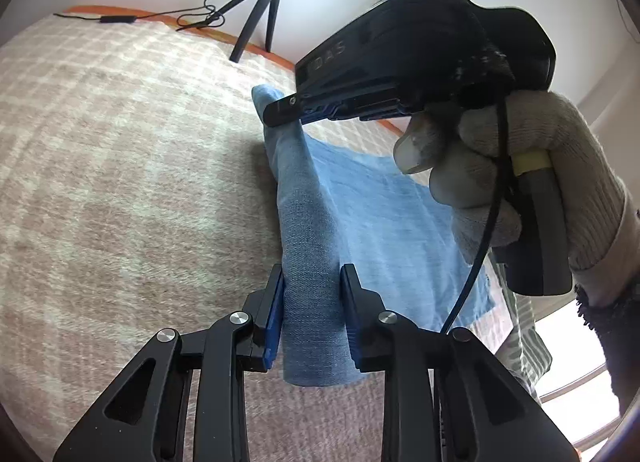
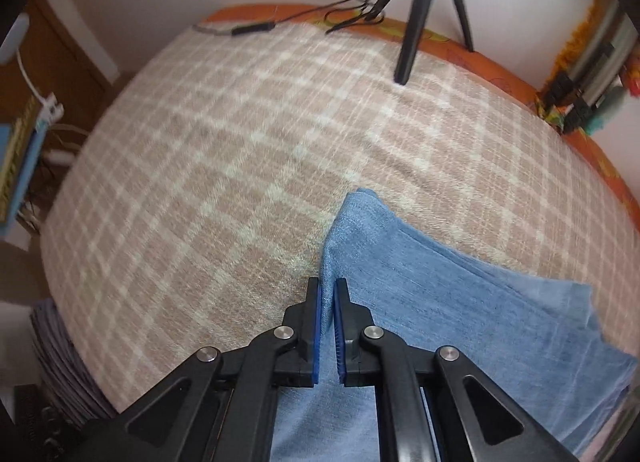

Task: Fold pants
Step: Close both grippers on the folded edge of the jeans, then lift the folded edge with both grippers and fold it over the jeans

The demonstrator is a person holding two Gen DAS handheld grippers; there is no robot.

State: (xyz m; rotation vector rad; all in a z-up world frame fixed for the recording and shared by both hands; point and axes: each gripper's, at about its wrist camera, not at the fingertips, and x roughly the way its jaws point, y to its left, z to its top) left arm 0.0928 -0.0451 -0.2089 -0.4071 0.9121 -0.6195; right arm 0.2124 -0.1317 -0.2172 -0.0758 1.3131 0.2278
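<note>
Both tools carrying a lifted denim fold across the bed

Plaid bed cover bears the blue jeans, lying toward 4 o'clock; a raised fold runs between the two tools. Left tool has its jaws pressed against that thick fold; right tool is pinched together on its edge. Next, I judge, both should travel together and lay the fold down level.

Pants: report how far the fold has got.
Done: the pants already lie partly doubled on the plaid blanket, in layers along the right.
In hand: the right claw is pinched on a raised fold edge; the left claw straddles the same raised band, pads at its sides.
Left: carry that edge over, lay it flat, release. Whether more folds follow, I cannot tell.
</note>
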